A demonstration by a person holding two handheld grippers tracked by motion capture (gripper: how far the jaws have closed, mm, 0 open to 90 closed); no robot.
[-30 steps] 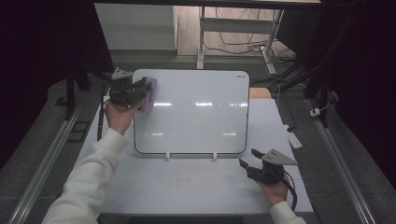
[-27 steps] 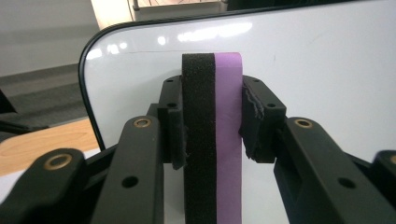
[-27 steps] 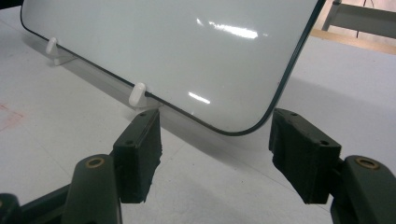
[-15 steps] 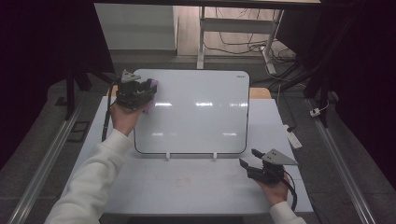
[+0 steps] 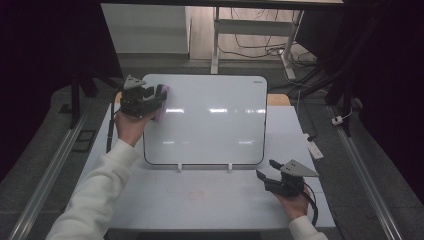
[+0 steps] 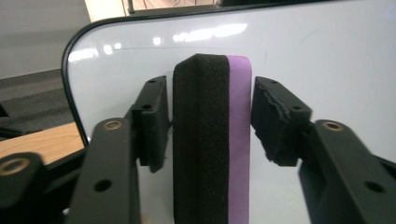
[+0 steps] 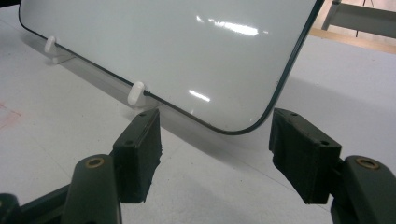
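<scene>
- The room fills the top and sides of the high view: a dark floor, a white cabinet front (image 5: 145, 27) at upper left, a white frame leg (image 5: 216, 37) at top centre with loose cables (image 5: 255, 47) beside it, and metal rails (image 5: 47, 170) running down both edges.
- The table (image 5: 200, 200) takes the lower centre, pale and matte, with a faint reddish smear (image 5: 192, 192) near the middle of its front part.
- The whiteboard (image 5: 215, 120) sits in the centre of the frame, tilted on 2 small white pegs (image 5: 179, 167), glossy with 2 rows of lamp glare, wiped clean.
- The eraser (image 6: 212, 140), black foam with a purple back, is at the board's upper left corner, face against the board.
- The left gripper (image 6: 208, 121), at upper left of the high view, has just been opening; its jaws stand slightly clear of the eraser between them, gripping nothing.
- The right gripper (image 5: 265, 170), at lower right, rests on the table with jaws partly apart and empty, facing the board's lower corner.
</scene>
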